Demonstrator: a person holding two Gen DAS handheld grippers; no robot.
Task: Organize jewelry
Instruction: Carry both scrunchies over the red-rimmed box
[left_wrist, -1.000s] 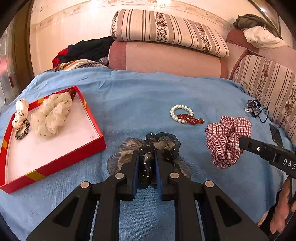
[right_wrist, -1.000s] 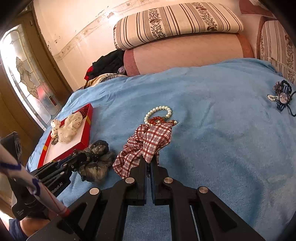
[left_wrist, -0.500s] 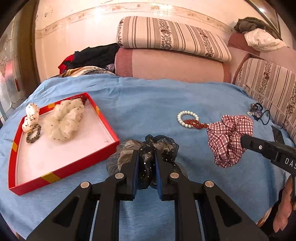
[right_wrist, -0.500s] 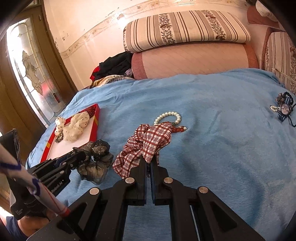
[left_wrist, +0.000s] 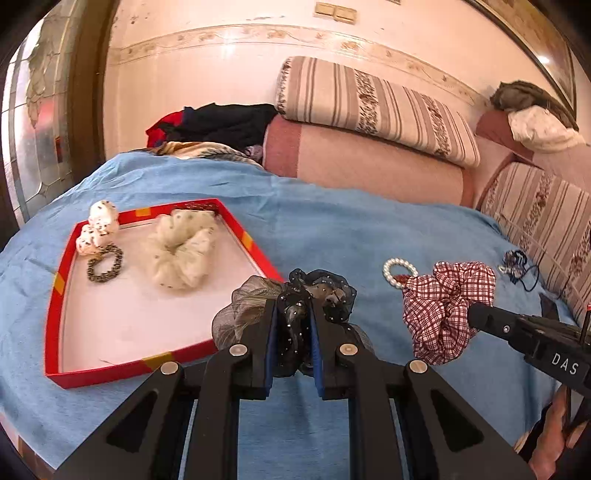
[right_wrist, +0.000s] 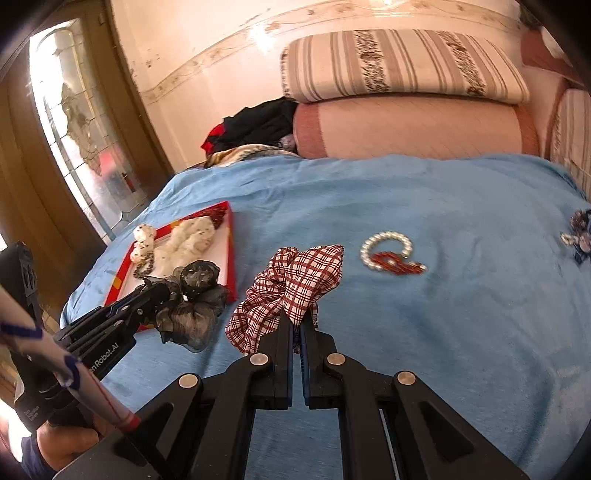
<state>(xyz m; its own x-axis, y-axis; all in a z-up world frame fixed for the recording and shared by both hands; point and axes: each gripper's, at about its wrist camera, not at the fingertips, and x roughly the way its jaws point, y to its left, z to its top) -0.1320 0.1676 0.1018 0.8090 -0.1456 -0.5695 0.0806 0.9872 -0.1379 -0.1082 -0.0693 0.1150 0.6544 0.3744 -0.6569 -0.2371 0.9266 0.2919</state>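
My left gripper (left_wrist: 293, 306) is shut on a black and grey sheer scrunchie (left_wrist: 325, 291), held above the near right edge of the red tray (left_wrist: 55, 321); it also shows in the right wrist view (right_wrist: 195, 306). My right gripper (right_wrist: 298, 321) is shut on a red plaid scrunchie (right_wrist: 295, 284), lifted over the blue cover (right_wrist: 443, 295); it also shows in the left wrist view (left_wrist: 443, 306). The tray holds a cream scrunchie (left_wrist: 181, 251), a small leopard hair tie (left_wrist: 105, 264) and a white dotted bow (left_wrist: 98, 227).
A pearl bracelet (right_wrist: 386, 249) and a red bead bracelet (right_wrist: 397, 262) lie together on the cover. A dark hair tie with charms (left_wrist: 517, 262) lies far right. Pink and striped cushions (left_wrist: 369, 155) and a clothes pile (left_wrist: 221, 125) line the back.
Both grippers have lifted their scrunchies off the cover and moved left. The black scrunchie now hangs at the tray's edge; the plaid scrunchie has left the bracelets behind.
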